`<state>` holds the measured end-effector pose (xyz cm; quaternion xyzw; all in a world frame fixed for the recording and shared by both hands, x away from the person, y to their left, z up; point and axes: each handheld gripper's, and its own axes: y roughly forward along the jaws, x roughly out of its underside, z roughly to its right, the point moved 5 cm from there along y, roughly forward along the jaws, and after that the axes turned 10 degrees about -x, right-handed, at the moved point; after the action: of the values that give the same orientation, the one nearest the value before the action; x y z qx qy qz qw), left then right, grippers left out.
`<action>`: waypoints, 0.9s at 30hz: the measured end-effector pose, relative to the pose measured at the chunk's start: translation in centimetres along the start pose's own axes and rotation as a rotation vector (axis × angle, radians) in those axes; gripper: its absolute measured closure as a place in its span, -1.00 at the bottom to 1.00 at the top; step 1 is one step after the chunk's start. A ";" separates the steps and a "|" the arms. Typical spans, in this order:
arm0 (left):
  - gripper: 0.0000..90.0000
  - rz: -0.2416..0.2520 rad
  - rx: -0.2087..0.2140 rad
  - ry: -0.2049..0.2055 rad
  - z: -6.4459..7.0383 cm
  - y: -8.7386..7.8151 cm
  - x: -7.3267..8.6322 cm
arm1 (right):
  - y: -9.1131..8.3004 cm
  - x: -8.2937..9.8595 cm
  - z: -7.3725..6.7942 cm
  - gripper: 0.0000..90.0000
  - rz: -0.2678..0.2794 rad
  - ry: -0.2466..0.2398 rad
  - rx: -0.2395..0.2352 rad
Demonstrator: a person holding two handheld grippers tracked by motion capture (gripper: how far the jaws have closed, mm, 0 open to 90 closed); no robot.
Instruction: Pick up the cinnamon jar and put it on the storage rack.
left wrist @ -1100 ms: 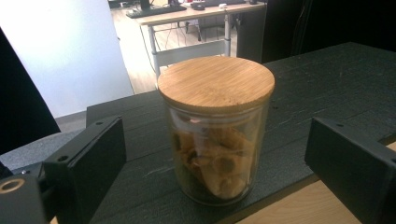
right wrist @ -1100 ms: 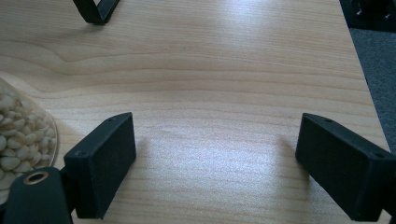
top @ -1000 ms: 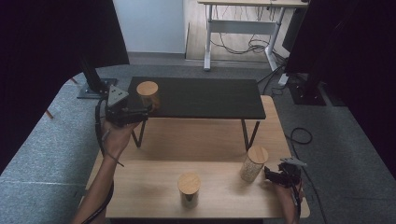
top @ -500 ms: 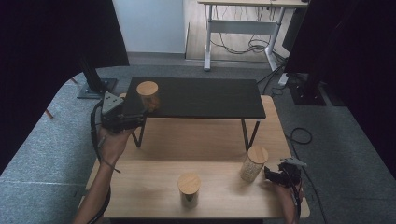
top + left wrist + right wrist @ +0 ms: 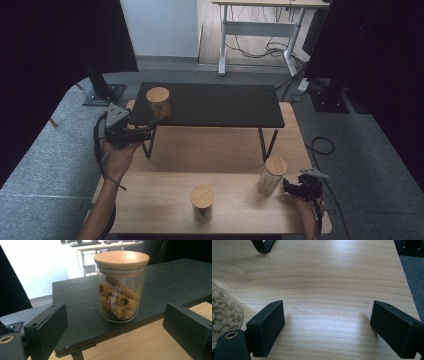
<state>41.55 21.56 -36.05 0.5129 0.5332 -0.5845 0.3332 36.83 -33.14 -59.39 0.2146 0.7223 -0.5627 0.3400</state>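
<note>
One jar [image 5: 121, 287] stands on the black shelf [image 5: 220, 102], so that part looks done. The left gripper [image 5: 142, 132] is wide open just in front of it. The right gripper [image 5: 295, 189] is open too, beside a jar of nuts [image 5: 271, 175] still waiting on the table [image 5: 160, 210].

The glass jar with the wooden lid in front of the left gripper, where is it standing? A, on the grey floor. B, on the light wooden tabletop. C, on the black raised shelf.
C: the glass jar with the wooden lid stands on the black raised shelf, ahead of the open left gripper.
</note>
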 end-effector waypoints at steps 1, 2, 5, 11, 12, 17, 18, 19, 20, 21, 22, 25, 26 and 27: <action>-0.88 -0.001 0.000 -0.002 0.0 -0.1 0.1 | 0.0 0.0 0.0 -0.73 0.000 0.000 0.000; -0.88 -0.001 -0.001 -0.003 -0.1 -0.1 0.2 | 0.0 0.0 0.0 -0.74 0.000 0.000 0.000; -0.88 -0.002 -0.001 -0.007 -0.2 -0.3 0.6 | 0.0 0.0 0.0 -0.74 0.000 0.000 0.000; -0.88 -0.008 -0.005 -0.007 -0.3 -0.7 1.4 | 0.0 0.0 0.0 -0.74 0.000 0.000 0.000; -0.88 -0.008 -0.005 -0.009 -0.4 -0.8 1.5 | 0.0 0.0 0.0 -0.74 0.000 0.000 0.000; -0.88 -0.014 -0.006 -0.017 -0.6 -1.0 2.1 | 0.0 0.0 0.0 -0.74 0.000 0.000 0.000; -0.88 -0.015 -0.008 -0.018 -0.6 -1.0 2.2 | 0.0 0.0 0.0 -0.74 0.000 0.000 0.000; -0.89 -0.017 -0.008 -0.021 -0.7 -1.1 2.4 | 0.0 0.0 0.0 -0.73 0.000 0.000 0.000; -0.89 -0.017 -0.008 -0.021 -0.7 -1.1 2.4 | 0.0 0.0 0.0 -0.73 0.000 0.000 0.000; -0.89 -0.016 -0.008 -0.024 -0.7 -1.2 2.6 | 0.0 0.0 0.0 -0.74 0.000 0.000 0.000; -0.89 -0.017 -0.008 -0.023 -0.8 -1.2 2.7 | 0.0 0.0 0.0 -0.74 0.000 0.000 0.000; -0.90 -0.019 -0.008 -0.027 -0.8 -1.3 3.0 | 0.0 0.0 0.0 -0.73 0.000 0.000 0.000; -0.90 -0.020 -0.008 -0.027 -0.8 -1.4 3.1 | 0.0 0.0 0.0 -0.74 0.000 0.000 0.000; -0.90 -0.019 -0.012 -0.029 -0.8 -1.5 3.3 | 0.0 0.0 0.0 -0.74 0.000 0.000 0.000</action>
<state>39.51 23.18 -38.67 0.4973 0.5366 -0.5918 0.3383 36.83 -33.14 -59.39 0.2148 0.7224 -0.5626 0.3399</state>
